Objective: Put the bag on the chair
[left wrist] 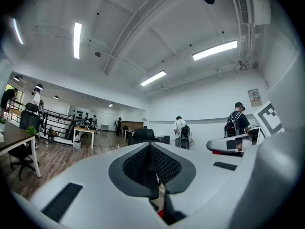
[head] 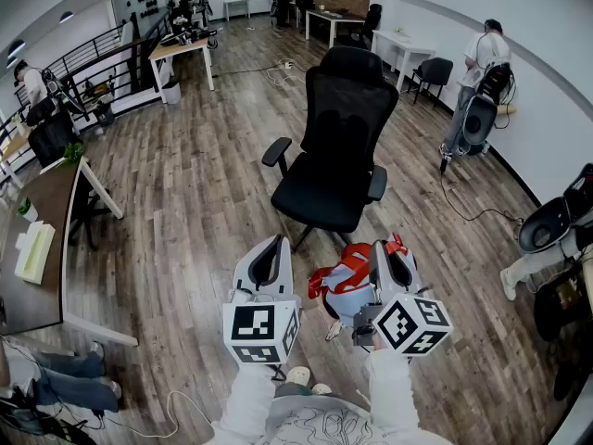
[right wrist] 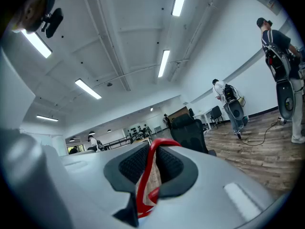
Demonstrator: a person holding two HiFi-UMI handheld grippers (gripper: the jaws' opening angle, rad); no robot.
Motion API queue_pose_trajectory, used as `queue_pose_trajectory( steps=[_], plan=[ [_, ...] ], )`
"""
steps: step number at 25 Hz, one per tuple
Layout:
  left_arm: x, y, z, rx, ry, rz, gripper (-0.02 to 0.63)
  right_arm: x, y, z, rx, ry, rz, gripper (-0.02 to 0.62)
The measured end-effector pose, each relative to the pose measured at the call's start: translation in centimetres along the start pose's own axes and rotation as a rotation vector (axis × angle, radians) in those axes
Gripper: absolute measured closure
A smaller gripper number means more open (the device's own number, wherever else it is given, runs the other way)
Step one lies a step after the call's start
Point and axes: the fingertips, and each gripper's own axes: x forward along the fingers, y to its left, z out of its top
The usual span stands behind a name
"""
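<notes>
Open office, wood floor point(head: 185, 202) | bag point(head: 347, 284) hangs by its red strap point(right wrist: 144, 187), pinched in our right tool point(head: 391, 253) | left tool point(head: 269, 260) pressed together, empty | step: carry to office chair point(head: 335, 146) just ahead | next: we lower onto seat point(head: 320, 197), release

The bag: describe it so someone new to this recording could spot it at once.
Find the black mesh office chair mid-floor. Nearer the camera, the red-and-pale-grey fabric bag is held by its red strap in the right gripper. Nothing else nearby is red.
</notes>
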Motion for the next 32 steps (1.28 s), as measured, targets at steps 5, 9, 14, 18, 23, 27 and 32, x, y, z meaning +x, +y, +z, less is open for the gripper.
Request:
queue_pose_trajectory(
  steps=[5,9,14,18,23,27,32],
  plan=[
    [0.1,0.2,0.1,-0.007,0.004,-0.003,0.601,0.1,0.2,-0.1,0.004,0.008,-0.005,0.54],
    [0.4,0.3,-0.3,-0.007,0.008,-0.006,0.601,0.3,-0.1,-0.5,0.004,0.01,-0.008,0.54],
    [0.9,1.0,-0.7,-0.006,0.012,-0.005,0.6,0.8,-0.5,-0.6,0.022,0.0,-0.01,0.538],
    [1.8,2.0,-0.4,-0.004,0.011,-0.008,0.601,1.9,-0.4,-0.6,0.02,0.0,-0.019,0.538],
    [3.3,3.3,-0.4,0.0,0.011,-0.022,0.601,3.4,-0.4,-0.9,0.011,0.002,-0.03,0.538],
    [4.0,3.9,-0.6,0.004,0.011,-0.04,0.601,4.1,-0.7,-1.2,0.02,-0.002,-0.048,0.538],
    [5.7,4.8,-1.1,-0.011,0.035,-0.05,0.601,6.0,-0.6,-1.6,0.025,0.018,-0.056,0.538]
  ],
)
